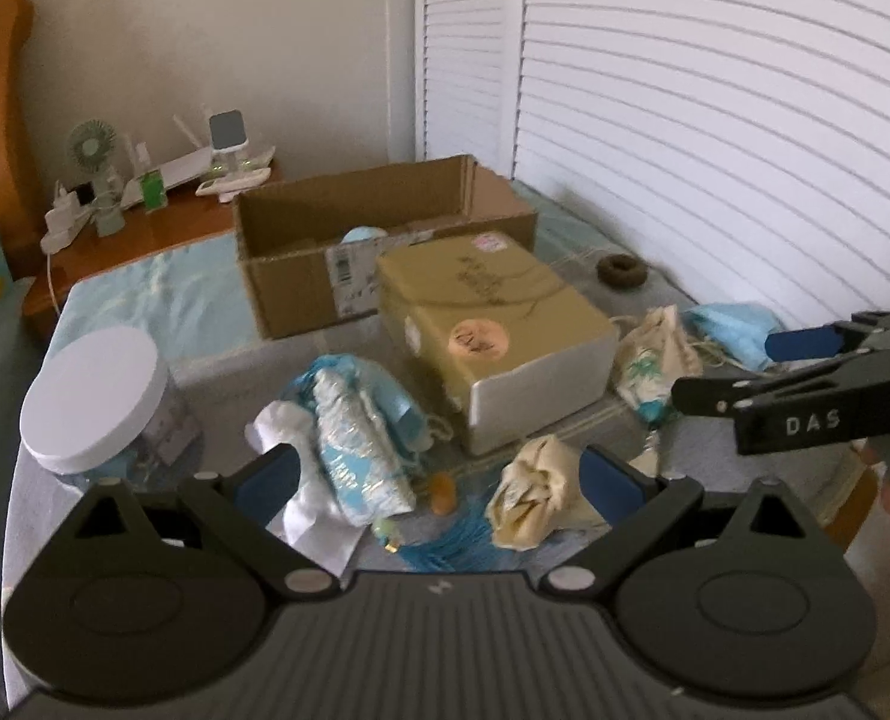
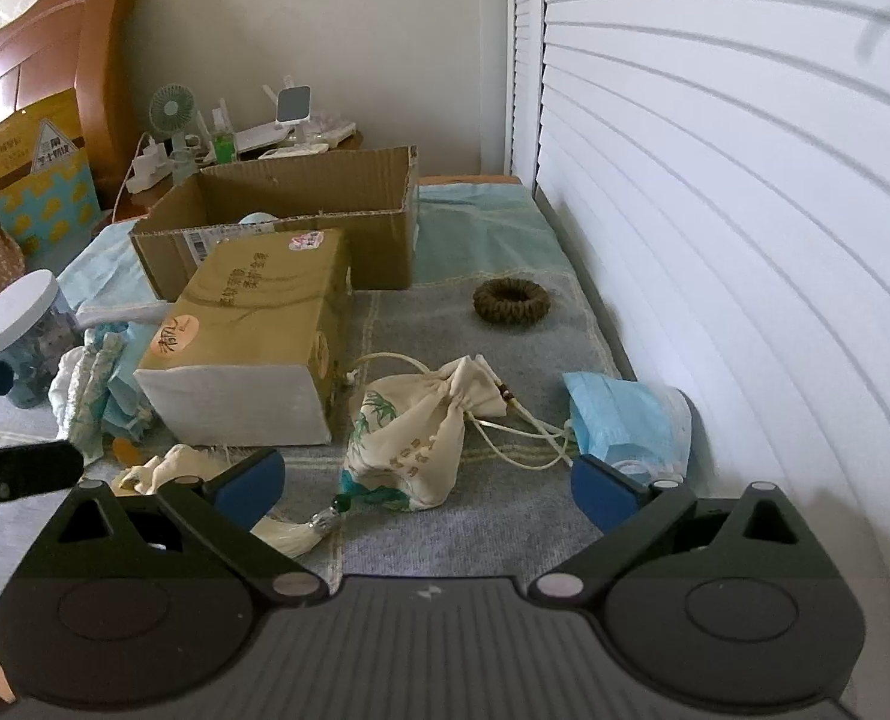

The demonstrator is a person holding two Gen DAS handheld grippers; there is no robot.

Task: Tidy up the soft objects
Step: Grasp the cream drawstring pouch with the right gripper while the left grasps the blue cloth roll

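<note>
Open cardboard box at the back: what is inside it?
Inside the cardboard box, only the top of a pale blue rounded thing shows above the front wall. The closed yellow box and that wall hide the rest.

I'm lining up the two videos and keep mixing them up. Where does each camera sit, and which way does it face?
Left wrist: on the left tongs, facing the louvered doors over a blue cloth bundle; the right tongs enter from the right.
Right wrist: on the right tongs, facing a drawstring pouch and face mask; the left tongs show at left.
Shared: the cardboard box, closed box and hair tie.
</note>
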